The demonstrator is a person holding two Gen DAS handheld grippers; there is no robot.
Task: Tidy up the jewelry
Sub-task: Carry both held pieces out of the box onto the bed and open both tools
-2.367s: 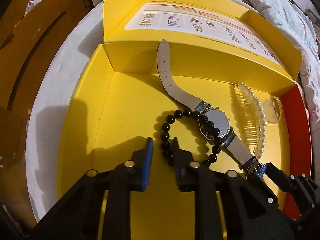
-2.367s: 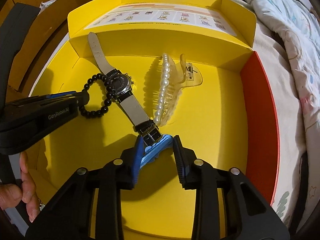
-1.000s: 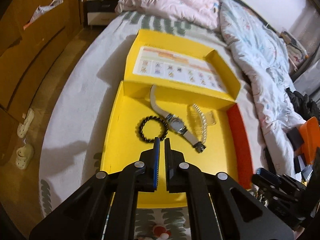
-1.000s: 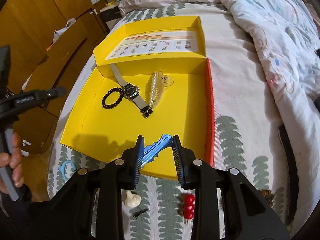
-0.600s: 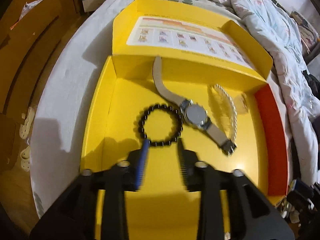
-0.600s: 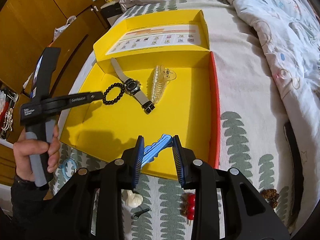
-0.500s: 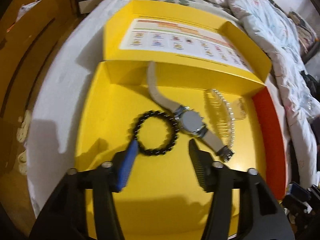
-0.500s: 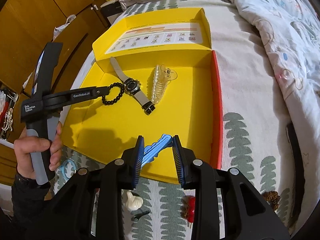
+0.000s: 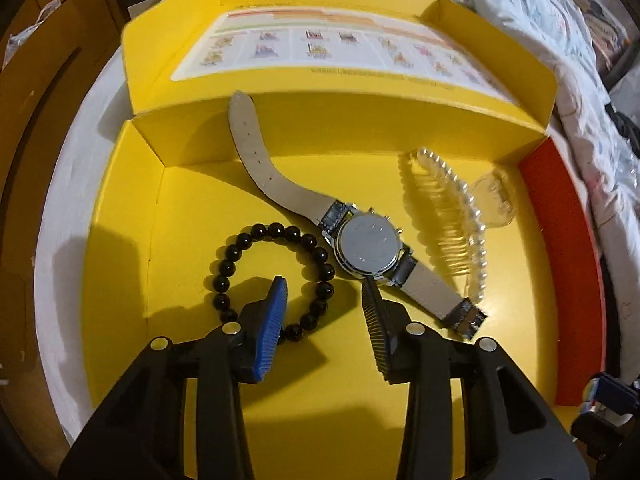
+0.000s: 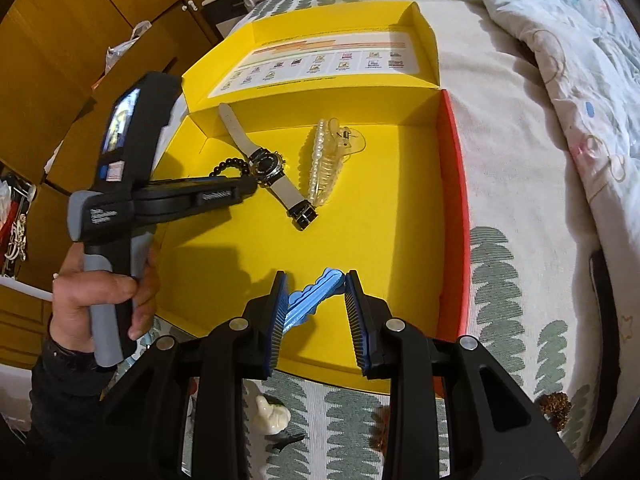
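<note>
An open yellow box lies on the bed. In it lie a black bead bracelet, a watch with a grey strap and a clear pearl hair claw. My left gripper is open, low over the box floor, its fingers straddling the bracelet's right side next to the watch case. My right gripper is shut on a blue hair clip, above the box's near edge.
The box lid with a printed sheet stands open at the back; the right wall is red. On the leaf-patterned bedspread in front lie a white figurine, a small dark clip and a brown piece. A quilt lies right, wooden cabinets left.
My left gripper has opened and moved down and forward into the box, over the bracelet. My right gripper has stayed near the box's front edge, still holding the blue clip.
</note>
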